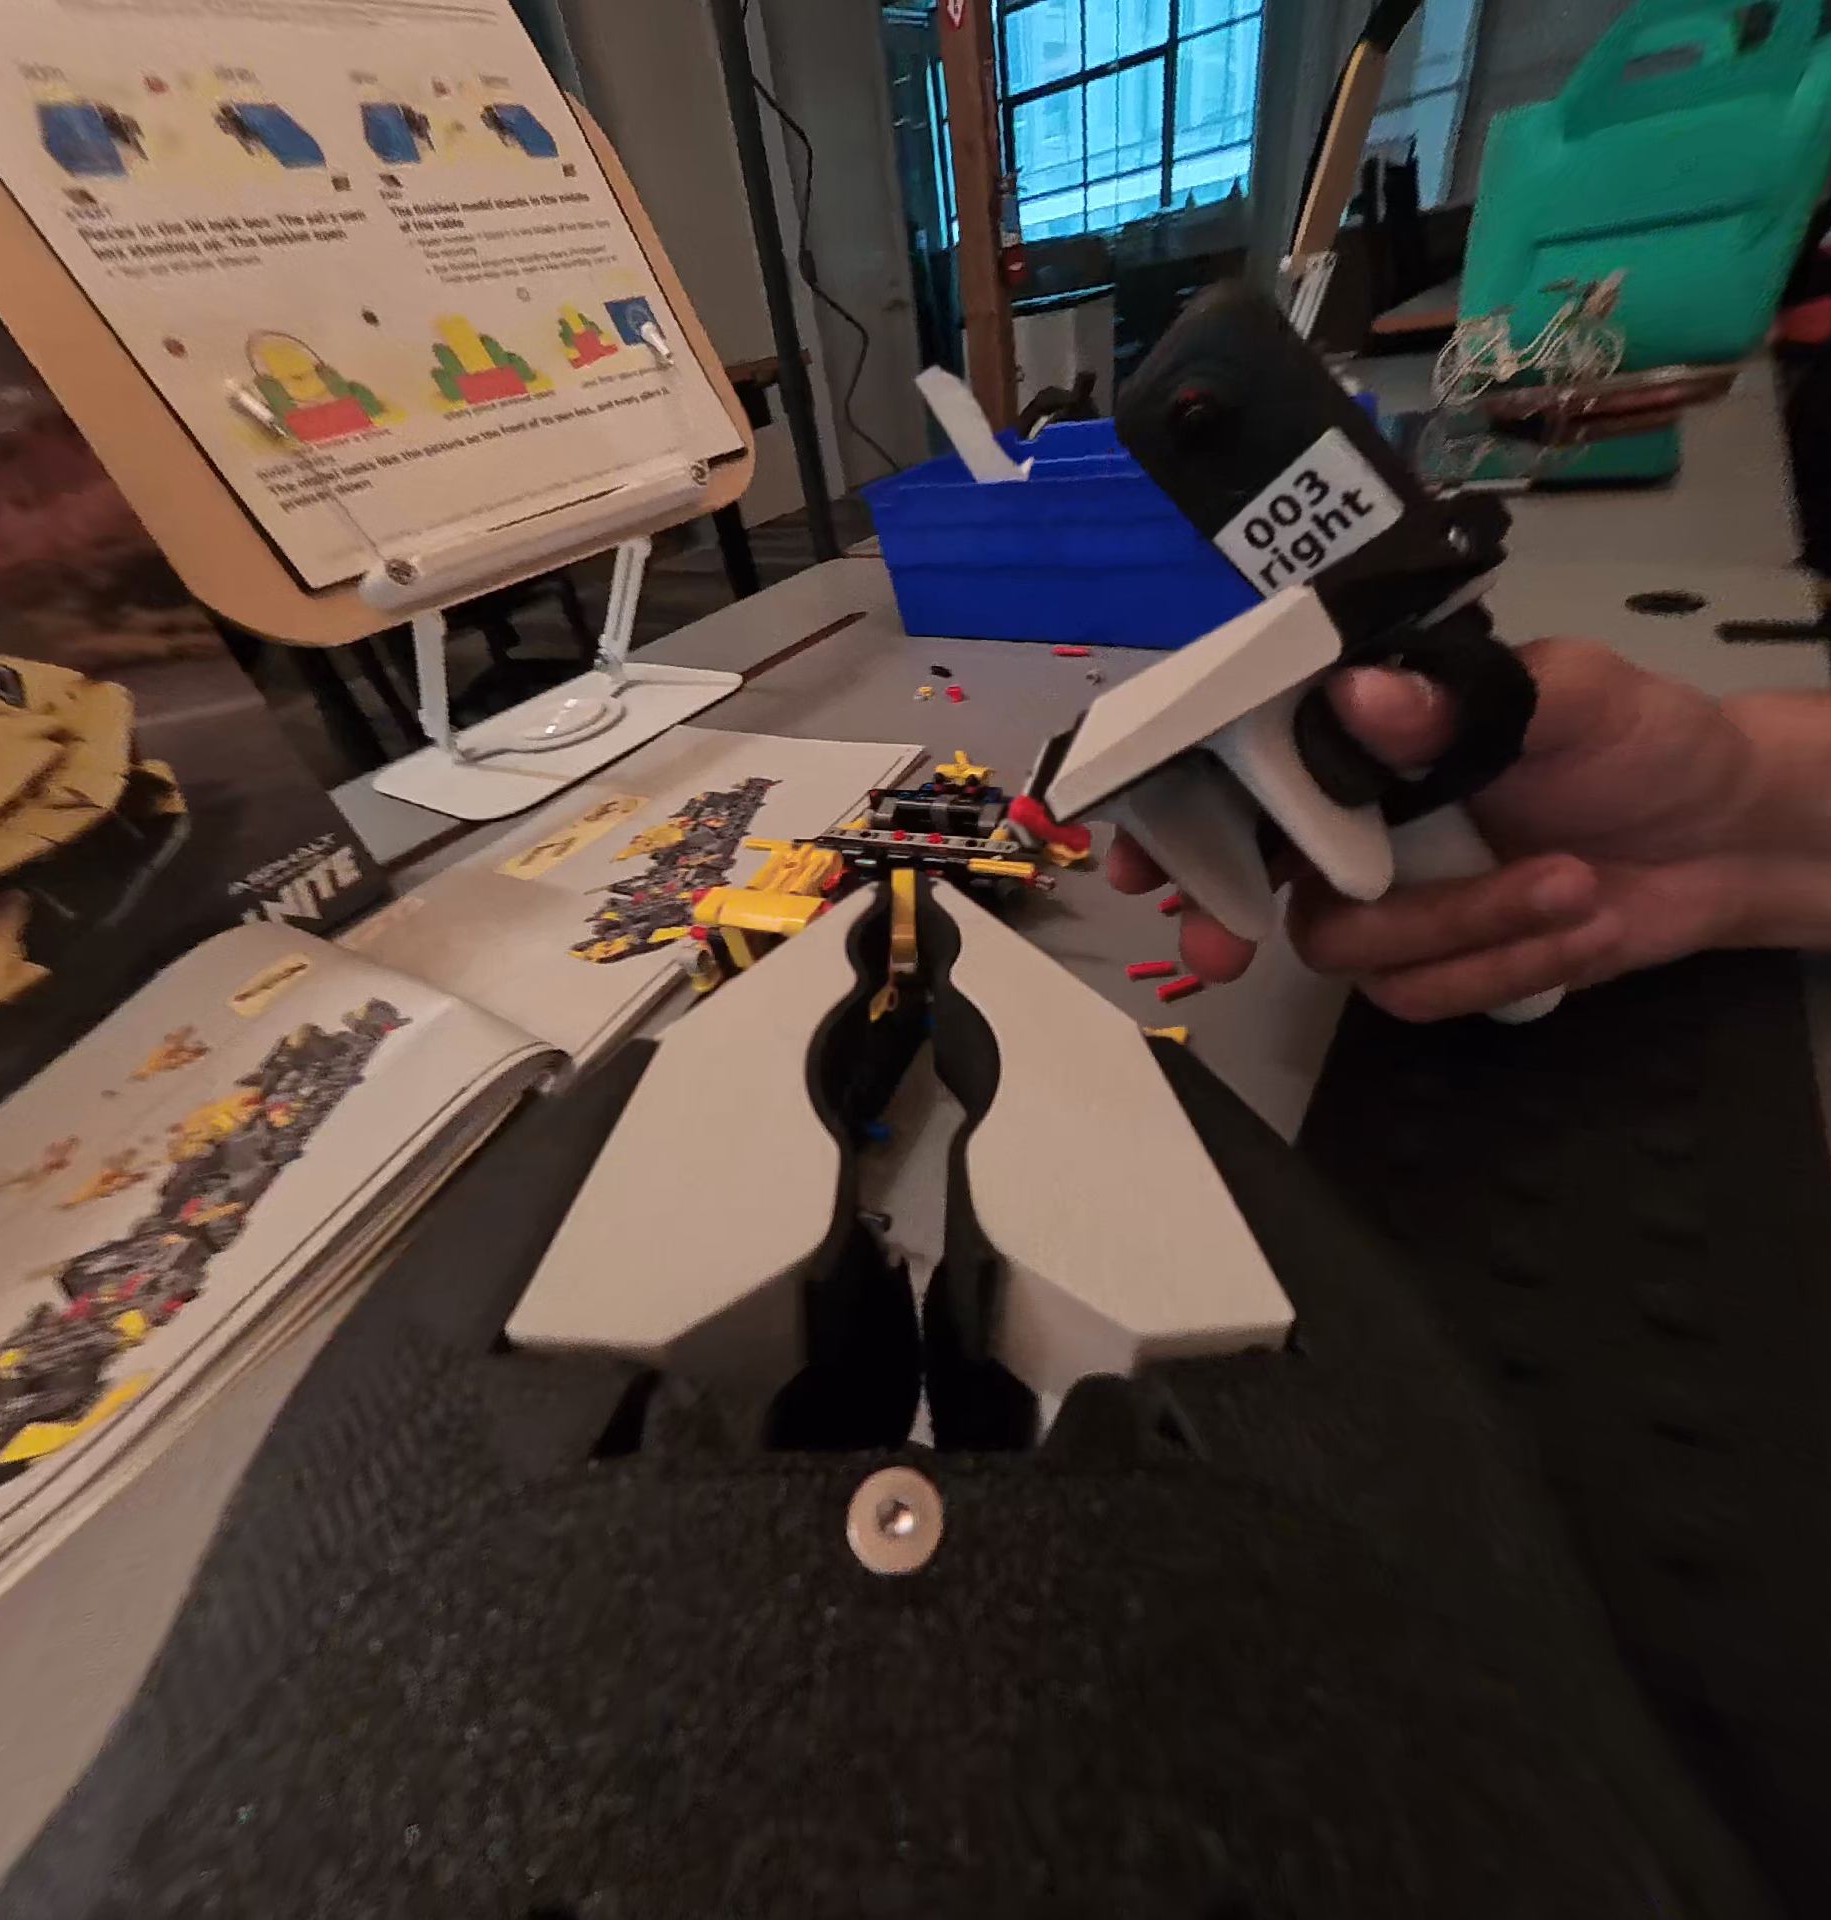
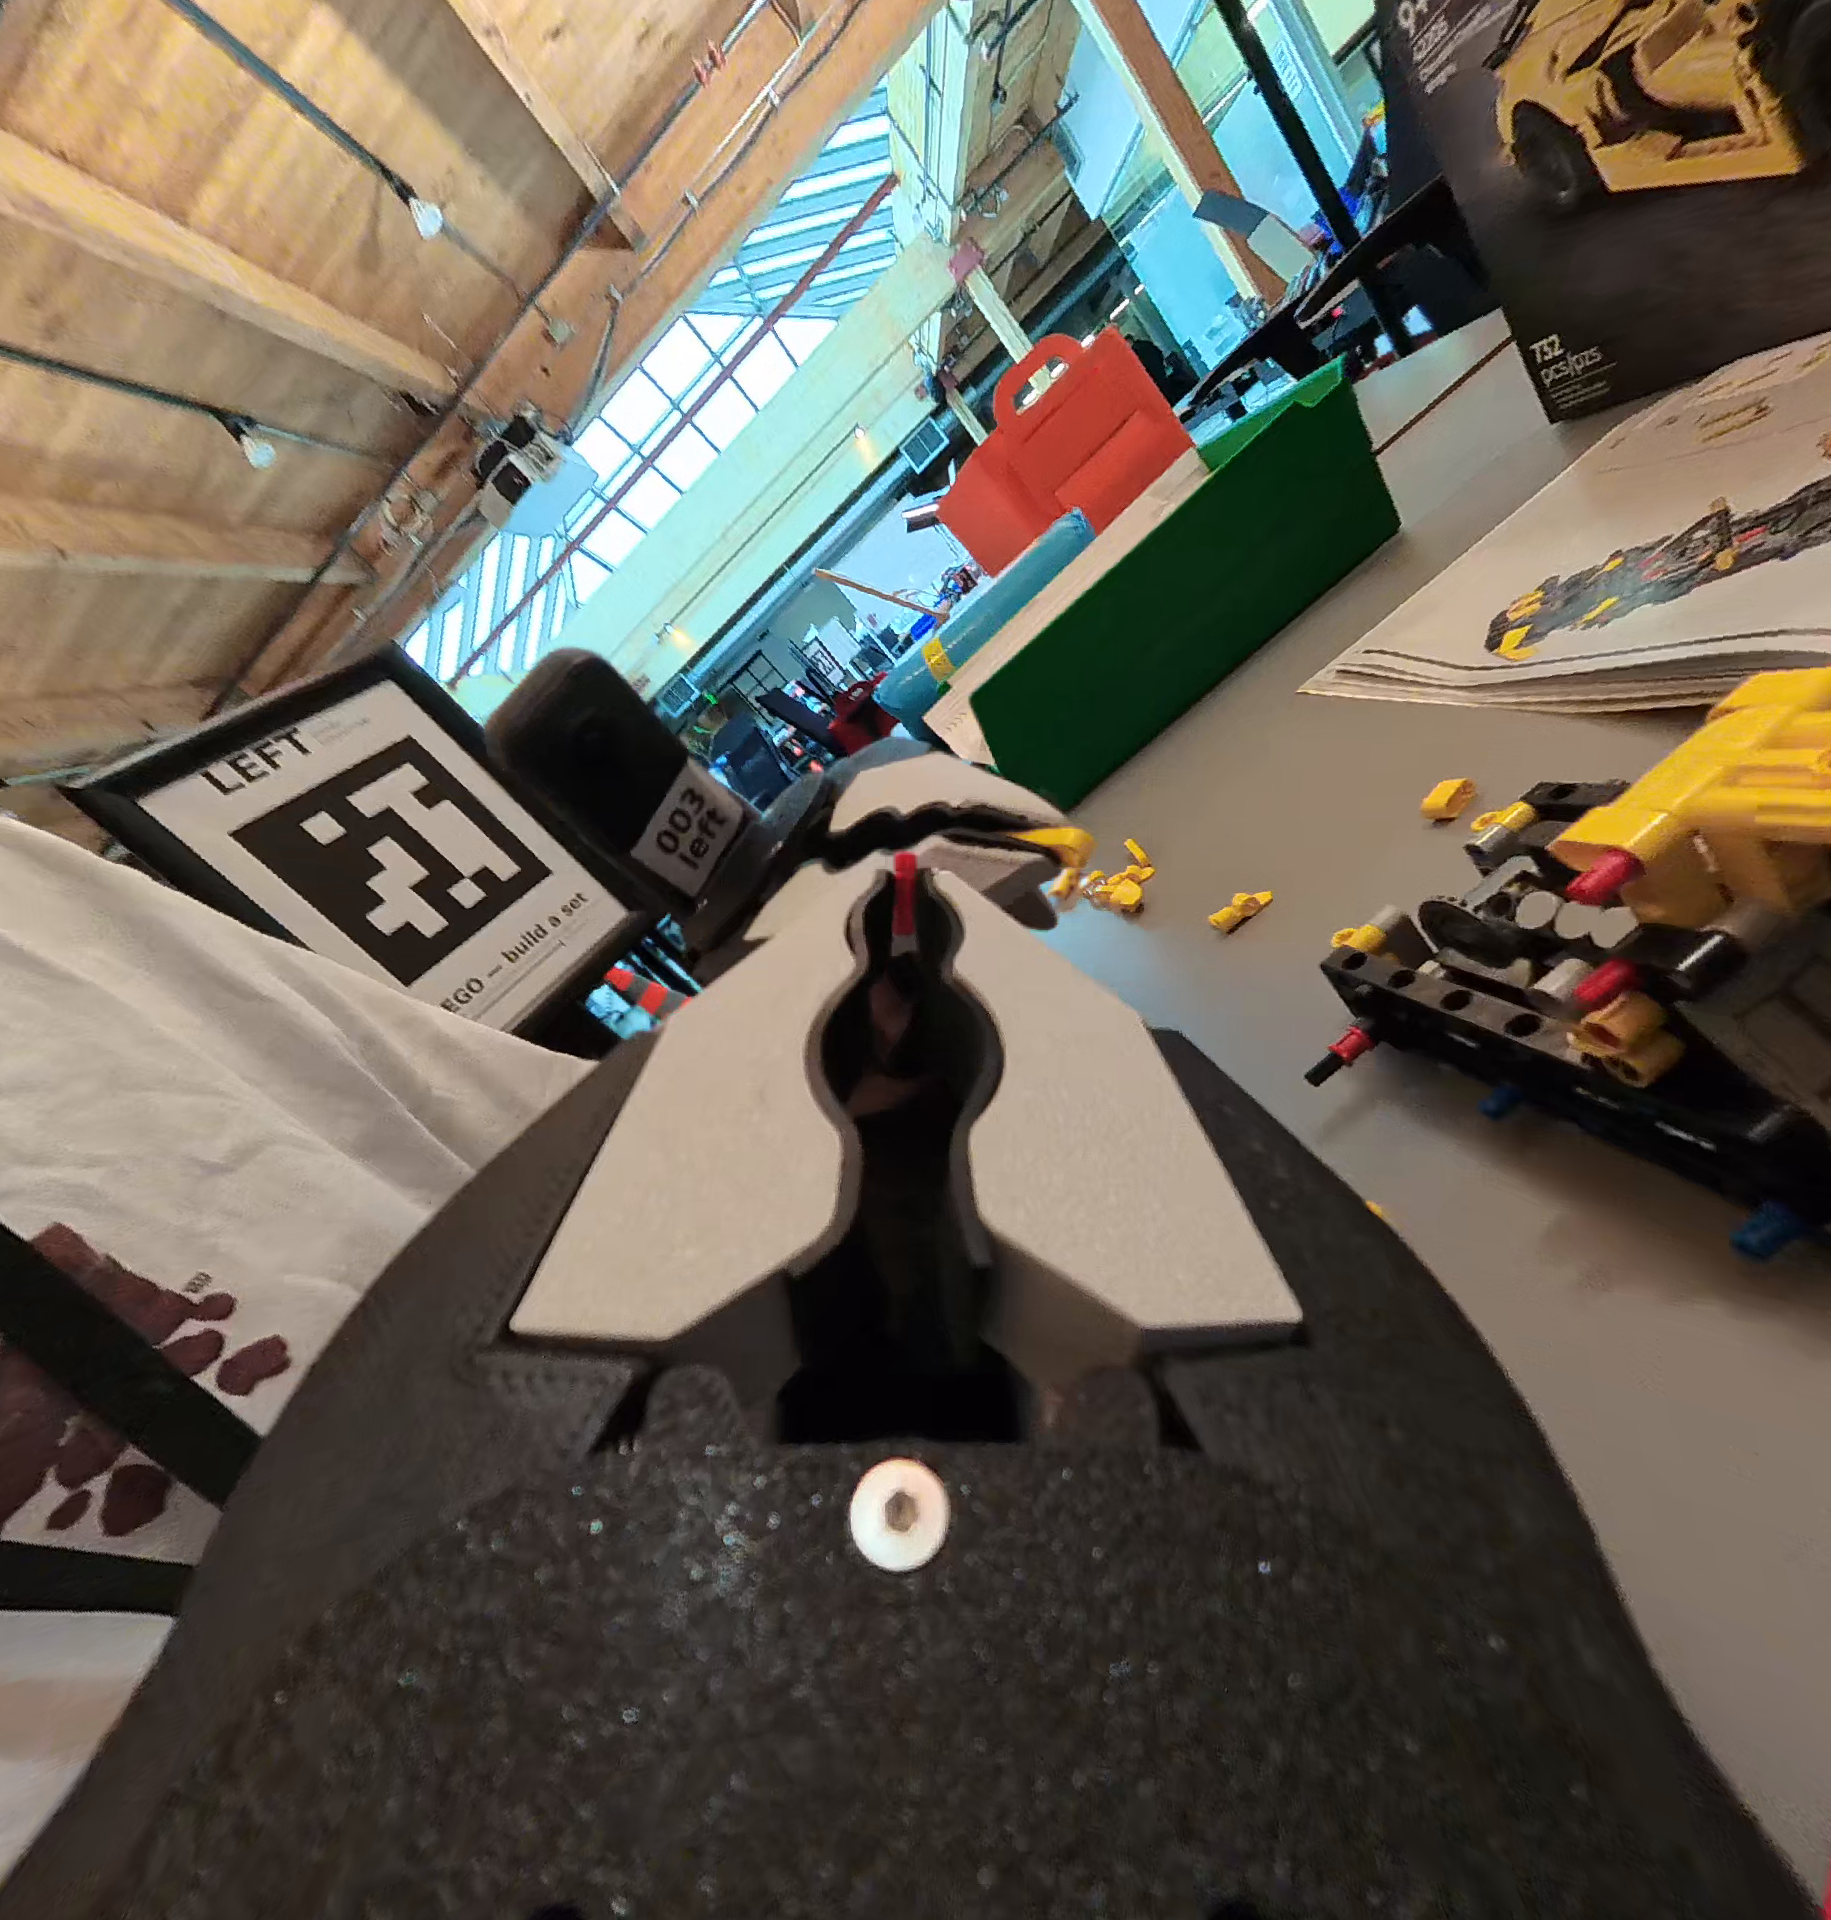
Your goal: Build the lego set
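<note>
On the grey counter (image 1: 817, 634), just past an open instruction booklet (image 1: 391, 1039), sits the half-built black and yellow lego model (image 1: 921, 831). Left gripper (image 1: 903, 914) has its jaws clenched on a slim yellow piece (image 1: 903, 925) that stands between the tips, close in front of the model. From the right comes the right gripper (image 1: 1036, 821), held in a person's hand (image 1: 1513, 831), its jaws pinching a small red pin (image 1: 1041, 821) right at the model's near corner. The right wrist view confirms that grip: the red pin (image 2: 904, 899) stands upright between the closed tips, with the left gripper's tips and their yellow piece (image 2: 1062, 842) just beyond. Loose red pins (image 1: 1165, 971) lie on the counter below the hand, and small yellow parts (image 2: 1129, 883) are scattered beside the model (image 2: 1617, 935). Farther back stand a blue bin (image 1: 1036, 551), a green bin (image 2: 1202, 592) and an instruction board on a white stand (image 1: 371, 312)
</note>
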`<state>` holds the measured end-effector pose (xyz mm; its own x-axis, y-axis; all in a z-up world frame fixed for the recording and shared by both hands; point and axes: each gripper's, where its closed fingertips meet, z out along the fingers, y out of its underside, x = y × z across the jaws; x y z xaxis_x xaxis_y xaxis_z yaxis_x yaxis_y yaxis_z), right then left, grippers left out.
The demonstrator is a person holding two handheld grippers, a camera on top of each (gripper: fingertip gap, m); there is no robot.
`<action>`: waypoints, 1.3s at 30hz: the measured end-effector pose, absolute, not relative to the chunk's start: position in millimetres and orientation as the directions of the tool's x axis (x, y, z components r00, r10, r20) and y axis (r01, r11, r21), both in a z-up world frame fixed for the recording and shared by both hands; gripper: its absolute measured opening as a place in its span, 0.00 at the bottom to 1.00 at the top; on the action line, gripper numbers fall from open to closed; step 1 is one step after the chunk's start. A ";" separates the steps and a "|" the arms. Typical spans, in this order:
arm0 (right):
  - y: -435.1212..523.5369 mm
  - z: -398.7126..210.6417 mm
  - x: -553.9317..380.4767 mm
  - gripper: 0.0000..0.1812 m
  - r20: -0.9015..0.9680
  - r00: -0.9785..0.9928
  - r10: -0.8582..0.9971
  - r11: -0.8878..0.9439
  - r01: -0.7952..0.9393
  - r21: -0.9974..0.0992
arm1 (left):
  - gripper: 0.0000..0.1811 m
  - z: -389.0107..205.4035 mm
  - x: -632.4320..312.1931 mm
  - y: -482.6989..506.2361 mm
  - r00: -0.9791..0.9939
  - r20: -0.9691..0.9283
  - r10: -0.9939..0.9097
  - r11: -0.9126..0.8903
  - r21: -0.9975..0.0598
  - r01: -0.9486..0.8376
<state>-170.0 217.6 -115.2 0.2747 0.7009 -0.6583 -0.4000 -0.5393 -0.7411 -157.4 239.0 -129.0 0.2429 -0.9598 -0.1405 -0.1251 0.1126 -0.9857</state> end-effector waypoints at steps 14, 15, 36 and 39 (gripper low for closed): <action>220.5 -121.2 -172.9 0.02 -0.536 0.431 0.726 -0.438 -0.313 -0.843 | 0.02 -122.9 -156.3 231.3 0.201 -0.086 -0.976 0.073 -0.995 -0.073; 220.9 -121.3 -173.2 0.02 -0.532 0.437 0.725 -0.434 -0.309 -0.846 | 0.02 -122.2 -156.7 232.1 0.205 -0.086 -0.975 0.073 -0.995 -0.070; 228.5 -128.0 -168.1 0.02 -0.541 0.493 0.682 -0.444 -0.308 -0.841 | 0.02 -120.6 -156.5 233.4 0.227 -0.094 -0.969 0.082 -0.995 -0.065; 228.3 -127.4 -168.0 0.01 -0.557 0.476 0.681 -0.455 -0.321 -0.831 | 0.02 -120.2 -155.6 232.3 0.227 -0.100 -0.969 0.088 -0.994 -0.063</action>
